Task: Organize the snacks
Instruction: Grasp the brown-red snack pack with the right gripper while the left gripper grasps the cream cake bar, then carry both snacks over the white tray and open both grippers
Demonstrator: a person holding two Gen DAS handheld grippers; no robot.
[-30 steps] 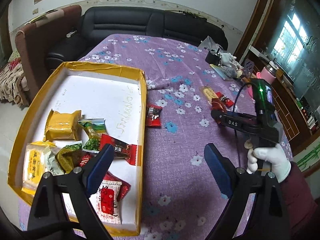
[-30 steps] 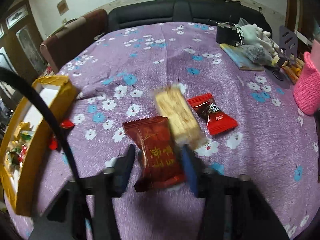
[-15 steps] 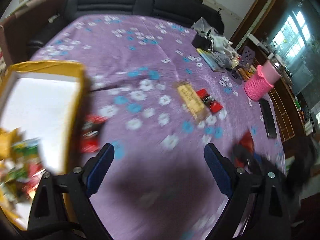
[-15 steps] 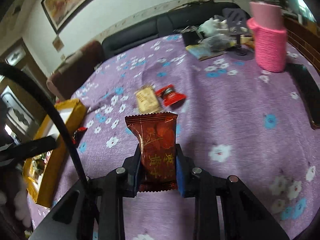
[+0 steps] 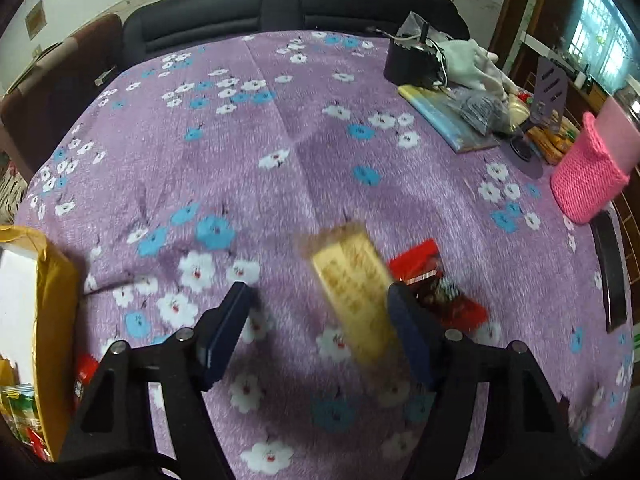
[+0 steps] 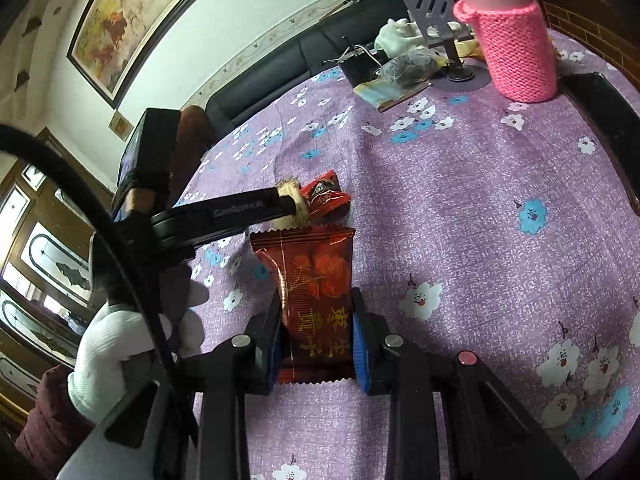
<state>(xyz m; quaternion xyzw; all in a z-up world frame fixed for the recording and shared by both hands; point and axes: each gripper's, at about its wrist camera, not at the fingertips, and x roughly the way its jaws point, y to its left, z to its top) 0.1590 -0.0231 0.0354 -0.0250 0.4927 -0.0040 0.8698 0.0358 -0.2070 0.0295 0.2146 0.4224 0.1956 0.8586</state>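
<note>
Snacks are found in three places at this moment. Several are already gathered in the yellow-rimmed box, seen at the left edge of the left wrist view, where green and red wrappers show in its lower corner; how many lie there cannot be told, since most of the box is cut off. One small red packet lies on the purple flowered tablecloth, just outside the box wall.

A dark red wrapped snack is pinched between the pads of the right gripper and is held clear above the cloth, so that one is judged to be on its way to the box.

Two snacks are left loose on the cloth: a long tan biscuit bar and a red candy packet touching its side. The left gripper is lowered over the bar with its jaws closing; the bar lies between them, close to the right-hand pad, but is not yet seen to be pressed by both.

As a judgement, the task is well begun but not finished: the held snack, the bar, the red candy packet and the stray packet by the box remain to be put away.
</note>
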